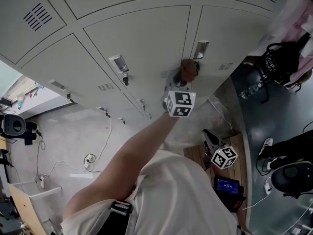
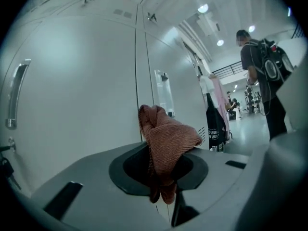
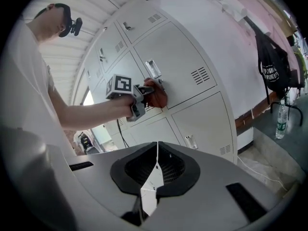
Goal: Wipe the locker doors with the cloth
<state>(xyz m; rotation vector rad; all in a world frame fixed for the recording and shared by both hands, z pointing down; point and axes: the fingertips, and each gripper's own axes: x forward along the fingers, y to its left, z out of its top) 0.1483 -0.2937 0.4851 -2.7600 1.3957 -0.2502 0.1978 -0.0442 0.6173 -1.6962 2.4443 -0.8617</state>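
Note:
A reddish-brown cloth (image 2: 166, 138) is bunched between the jaws of my left gripper (image 2: 163, 177), which is shut on it. In the head view that gripper (image 1: 183, 82) is stretched out at arm's length and presses the cloth (image 1: 188, 70) against a grey locker door (image 1: 142, 38), close to the seam and a metal handle (image 1: 200, 49). The right gripper view shows the same contact: cloth (image 3: 156, 94) on the door (image 3: 178, 64). My right gripper (image 3: 155, 174) hangs back near my body, shut with nothing in it; its marker cube (image 1: 224, 156) shows low in the head view.
A black bag (image 1: 281, 60) and pink clothing (image 1: 298, 18) hang at the right end of the lockers, with a water bottle (image 1: 249, 90) on the floor below. Cables (image 1: 98, 155) trail over the floor. A person with a backpack (image 2: 262, 66) stands further off.

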